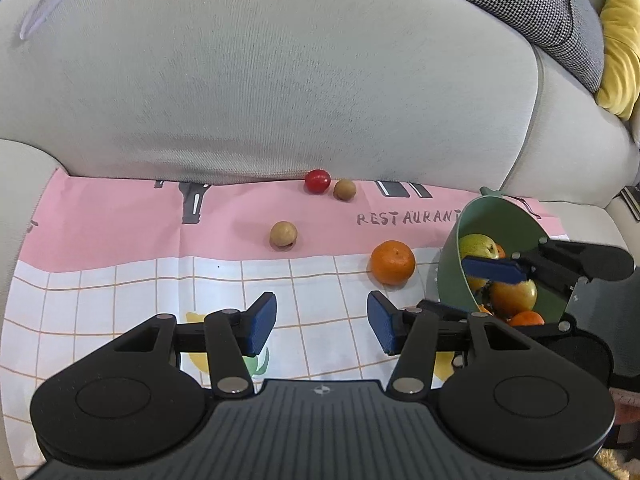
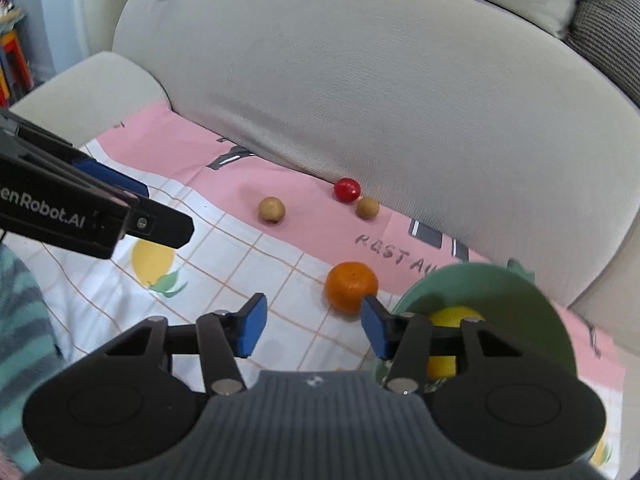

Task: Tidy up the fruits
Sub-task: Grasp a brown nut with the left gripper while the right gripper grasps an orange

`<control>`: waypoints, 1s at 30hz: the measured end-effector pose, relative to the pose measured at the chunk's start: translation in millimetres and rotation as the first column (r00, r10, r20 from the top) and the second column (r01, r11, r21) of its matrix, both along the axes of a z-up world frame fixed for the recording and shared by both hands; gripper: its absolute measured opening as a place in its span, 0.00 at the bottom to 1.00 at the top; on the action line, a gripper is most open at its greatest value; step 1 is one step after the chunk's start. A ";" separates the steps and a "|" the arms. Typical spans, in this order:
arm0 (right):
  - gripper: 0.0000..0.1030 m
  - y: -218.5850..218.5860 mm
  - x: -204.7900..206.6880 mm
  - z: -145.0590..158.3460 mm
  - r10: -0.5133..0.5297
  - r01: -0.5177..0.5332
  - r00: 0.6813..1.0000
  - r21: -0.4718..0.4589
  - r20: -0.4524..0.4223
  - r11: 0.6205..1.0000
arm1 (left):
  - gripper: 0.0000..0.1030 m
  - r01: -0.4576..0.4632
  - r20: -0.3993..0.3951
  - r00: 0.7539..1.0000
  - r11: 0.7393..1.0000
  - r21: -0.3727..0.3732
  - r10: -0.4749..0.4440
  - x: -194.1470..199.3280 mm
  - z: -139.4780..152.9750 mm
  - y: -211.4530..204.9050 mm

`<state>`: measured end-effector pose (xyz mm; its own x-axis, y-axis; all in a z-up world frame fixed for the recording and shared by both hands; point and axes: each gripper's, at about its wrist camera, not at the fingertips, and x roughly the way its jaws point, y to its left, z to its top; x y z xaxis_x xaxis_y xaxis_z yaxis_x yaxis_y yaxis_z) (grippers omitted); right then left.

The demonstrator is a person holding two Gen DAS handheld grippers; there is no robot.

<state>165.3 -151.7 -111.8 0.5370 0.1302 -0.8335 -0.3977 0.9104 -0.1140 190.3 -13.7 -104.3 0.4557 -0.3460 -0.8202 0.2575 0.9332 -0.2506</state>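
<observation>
Left wrist view, both grippers' fingers spread, empty, orange (image 1: 392, 262) beside tilted green bowl (image 1: 454, 256)

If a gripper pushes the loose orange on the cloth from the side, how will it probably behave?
The orange looks round and lies free on the cloth, so it would probably roll rather than slide. The cloth covers a soft sofa seat, so its path may curve. Its peel looks matte and firm, so padded fingers should hold it without slipping.

Mandarin (image 1: 392, 262) on cloth (image 1: 120, 280), left of bowl (image 1: 452, 264).
</observation>
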 end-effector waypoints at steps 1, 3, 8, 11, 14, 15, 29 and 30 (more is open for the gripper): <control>0.47 -0.4 3.1 -1.5 0.014 -0.014 1.000 -0.012 0.005 1.000 | 0.59 0.002 -0.003 1.000 1.000 -0.002 -0.002 2.1 -2.0 -0.5; 0.46 -0.6 9.7 -4.9 0.042 -0.042 0.999 -0.034 0.013 0.999 | 0.59 0.005 -0.009 1.000 1.000 -0.005 -0.005 6.4 -6.8 -2.2; 0.36 2.3 24.5 -14.2 0.127 -0.126 0.992 -0.078 0.015 0.989 | 0.55 0.022 -0.015 1.000 1.000 -0.018 -0.023 16.2 -18.4 -3.6; 0.35 2.8 31.5 -18.1 0.172 -0.170 0.985 -0.094 0.015 0.981 | 0.55 0.037 -0.012 0.999 0.999 -0.028 -0.038 20.1 -25.0 -4.4; 0.35 1.1 40.2 -21.0 0.211 -0.208 0.977 -0.107 0.017 0.972 | 0.55 0.055 -0.017 0.998 0.998 -0.038 -0.056 23.8 -33.8 -8.0; 0.35 -0.3 42.8 -21.6 0.222 -0.219 0.975 -0.115 0.017 0.969 | 0.55 0.061 -0.021 0.998 0.997 -0.041 -0.062 25.0 -37.3 -10.0; 0.40 -0.5 81.1 -48.8 0.320 -0.348 0.926 -0.123 -0.199 0.930 | 0.55 0.064 -0.030 0.998 0.998 0.021 -0.064 54.3 -68.4 -18.7; 0.41 1.7 83.2 -54.0 0.319 -0.353 0.922 -0.134 -0.222 0.926 | 0.55 0.059 -0.026 0.998 0.998 0.027 -0.059 57.0 -69.2 -17.5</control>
